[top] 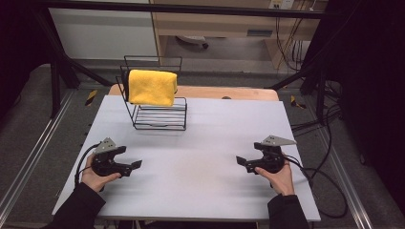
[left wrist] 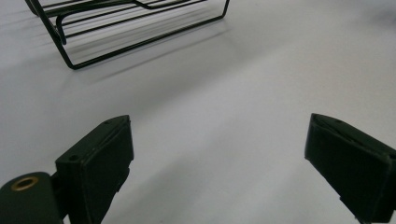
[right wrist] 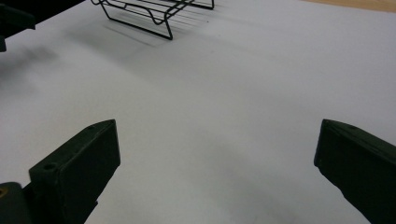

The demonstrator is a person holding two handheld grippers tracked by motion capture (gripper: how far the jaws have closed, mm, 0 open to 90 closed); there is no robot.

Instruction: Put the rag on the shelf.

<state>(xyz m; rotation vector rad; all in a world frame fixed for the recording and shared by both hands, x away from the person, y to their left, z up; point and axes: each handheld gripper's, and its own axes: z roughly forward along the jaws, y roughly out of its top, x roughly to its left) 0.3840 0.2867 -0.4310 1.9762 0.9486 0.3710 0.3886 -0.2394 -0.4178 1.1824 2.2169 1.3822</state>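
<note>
Grippers rest low over the white table (top: 191, 191), one at each near corner, both with jaws spread wide and nothing between them. The left gripper (top: 135, 165) sits in the person's left hand (top: 95, 177) at the near left, its jaws pointing right toward the table's middle; the left gripper view (left wrist: 217, 163) shows bare white surface between its two black pads. The right gripper (top: 241, 161) sits in the right hand (top: 278, 177) at the near right, jaws pointing left, and the right gripper view (right wrist: 217, 168) likewise shows only table between its pads. Well apart from both, at the far side left of centre, a black wire rack (top: 160, 117) stands on the table. A yellow cloth (top: 152, 87) hangs folded over the rack's upper bar, draping down its front. The rack's lower wire frame (left wrist: 140, 28) shows at the top of the left gripper view, and also at the top of the right gripper view (right wrist: 154, 14).
</note>
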